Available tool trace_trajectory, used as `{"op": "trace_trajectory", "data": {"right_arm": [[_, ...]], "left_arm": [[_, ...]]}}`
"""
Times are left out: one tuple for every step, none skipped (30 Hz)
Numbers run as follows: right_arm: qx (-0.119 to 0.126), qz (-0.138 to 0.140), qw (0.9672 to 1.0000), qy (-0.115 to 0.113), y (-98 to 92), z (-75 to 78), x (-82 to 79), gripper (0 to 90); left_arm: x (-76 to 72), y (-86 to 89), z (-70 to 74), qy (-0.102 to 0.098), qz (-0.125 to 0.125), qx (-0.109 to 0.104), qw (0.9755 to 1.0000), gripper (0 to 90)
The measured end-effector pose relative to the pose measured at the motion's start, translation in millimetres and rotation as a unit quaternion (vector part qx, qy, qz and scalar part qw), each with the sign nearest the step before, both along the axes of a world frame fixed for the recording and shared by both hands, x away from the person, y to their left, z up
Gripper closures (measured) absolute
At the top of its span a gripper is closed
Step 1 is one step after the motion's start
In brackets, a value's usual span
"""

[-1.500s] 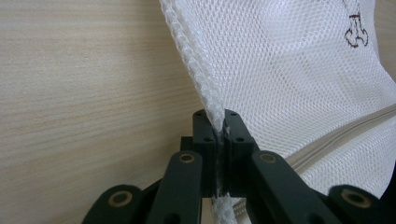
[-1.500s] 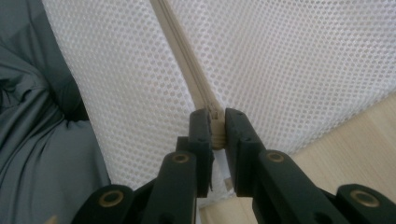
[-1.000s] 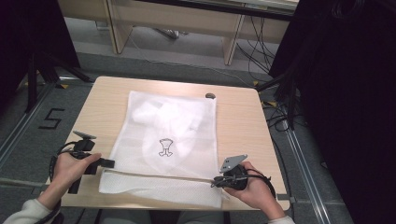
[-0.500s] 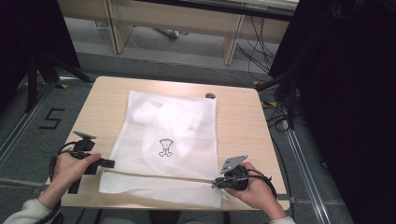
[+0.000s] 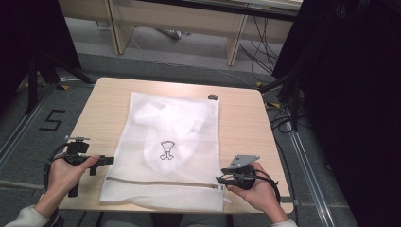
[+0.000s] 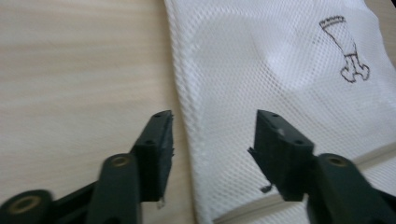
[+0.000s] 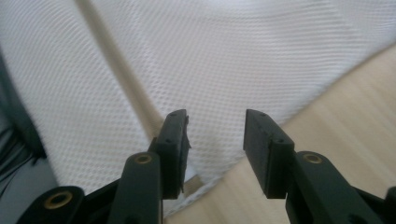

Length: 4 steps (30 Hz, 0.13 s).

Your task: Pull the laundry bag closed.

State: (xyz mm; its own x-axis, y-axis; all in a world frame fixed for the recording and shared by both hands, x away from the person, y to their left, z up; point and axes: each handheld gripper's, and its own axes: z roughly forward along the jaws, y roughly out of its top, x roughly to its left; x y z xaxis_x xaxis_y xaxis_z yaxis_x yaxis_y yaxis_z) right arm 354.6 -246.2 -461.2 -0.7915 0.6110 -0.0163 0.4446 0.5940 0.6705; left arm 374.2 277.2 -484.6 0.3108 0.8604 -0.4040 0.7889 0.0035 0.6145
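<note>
Both tongs, left tongs [image 5: 108, 160] and right tongs [image 5: 221, 179], have just been opening, nothing pinched, letting go of the mesh bag [image 5: 168, 142] lying flat mid-counter [image 5: 246, 123], so laying-out looks finished.

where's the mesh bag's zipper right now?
High view: the zipper runs across the white mesh laundry bag near the table's near edge, between the left gripper and right gripper.

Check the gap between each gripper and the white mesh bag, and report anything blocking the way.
Nothing visible blocks either. The left gripper has just opened its jaws over the mesh bag at its left edge; the right gripper, jaws also just opened, sits at the bag's near right corner. Bare table lies alongside.
</note>
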Motion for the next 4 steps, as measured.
{"op": "trace_trajectory", "data": {"right_arm": [[0.005,-0.014,0.9999,-0.006,-3.5,0.9,1.9,60.7],[0.016,-0.049,0.9985,-0.017,-8.4,1.4,3.8,60.8],[0.016,-0.049,0.9985,-0.017,-8.4,1.4,3.8,60.8],[0.011,-0.073,0.9973,-0.002,-14.3,3.9,4.9,60.7]], "left_arm": [[-0.7,1.3,-0.5,-0.010,0.007,-0.004,0.9999,41.2],[-1.5,3.5,-0.4,-0.021,0.017,-0.007,0.9996,40.0],[-1.4,5.2,-0.3,-0.025,0.017,-0.007,0.9995,40.0],[-1.5,6.7,0.5,-0.027,0.019,-0.007,0.9994,38.7]]}}
